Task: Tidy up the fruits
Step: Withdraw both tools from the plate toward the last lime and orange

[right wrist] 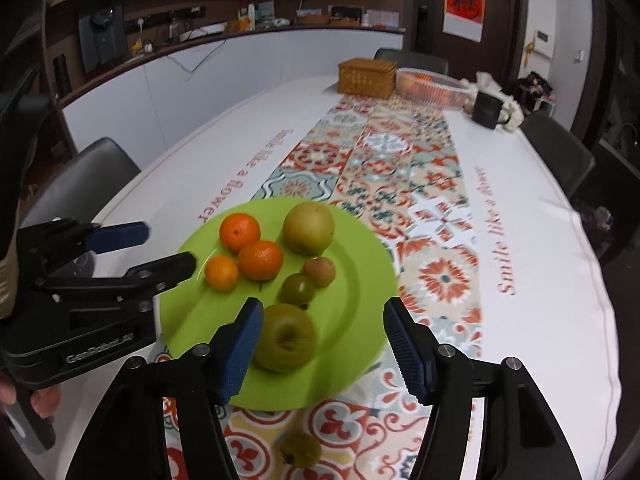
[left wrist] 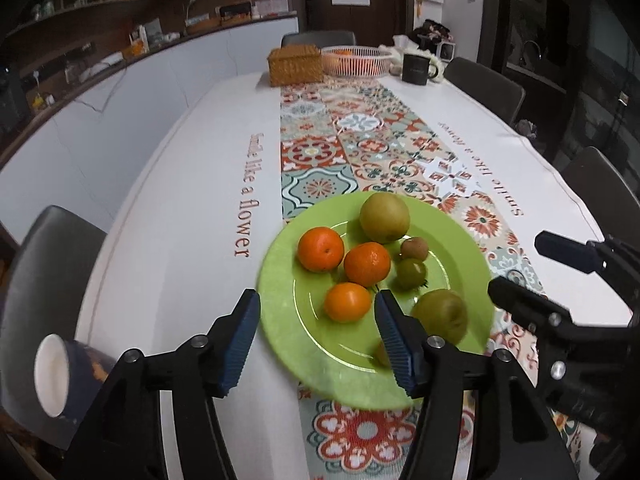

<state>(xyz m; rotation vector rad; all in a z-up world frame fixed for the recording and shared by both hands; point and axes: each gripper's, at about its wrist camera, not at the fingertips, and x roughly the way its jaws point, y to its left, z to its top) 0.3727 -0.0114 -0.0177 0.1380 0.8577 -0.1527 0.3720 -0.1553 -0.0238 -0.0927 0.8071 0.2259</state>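
A green plate (left wrist: 280, 320) (right wrist: 360, 312) on the patterned runner holds three oranges (left wrist: 367, 264) (right wrist: 260, 260), a large pear (left wrist: 384, 218) (right wrist: 309, 227), a green apple (left wrist: 440, 314) (right wrist: 285, 338), a kiwi (left wrist: 414, 248) (right wrist: 319, 271) and a small green fruit (left wrist: 411, 274) (right wrist: 297, 289). Another small green fruit (right wrist: 301, 449) lies on the runner below the plate. My left gripper (left wrist: 316, 336) (right wrist: 168, 252) is open over the plate's near left. My right gripper (right wrist: 322, 346) (left wrist: 516, 268) is open, with the apple between its fingers.
A wicker box (left wrist: 295, 65), a white basket with oranges (left wrist: 356, 60) and a black mug (left wrist: 418, 68) stand at the table's far end. A white-rimmed cup (left wrist: 52, 376) is at the near left edge. Dark chairs (left wrist: 484, 86) surround the table.
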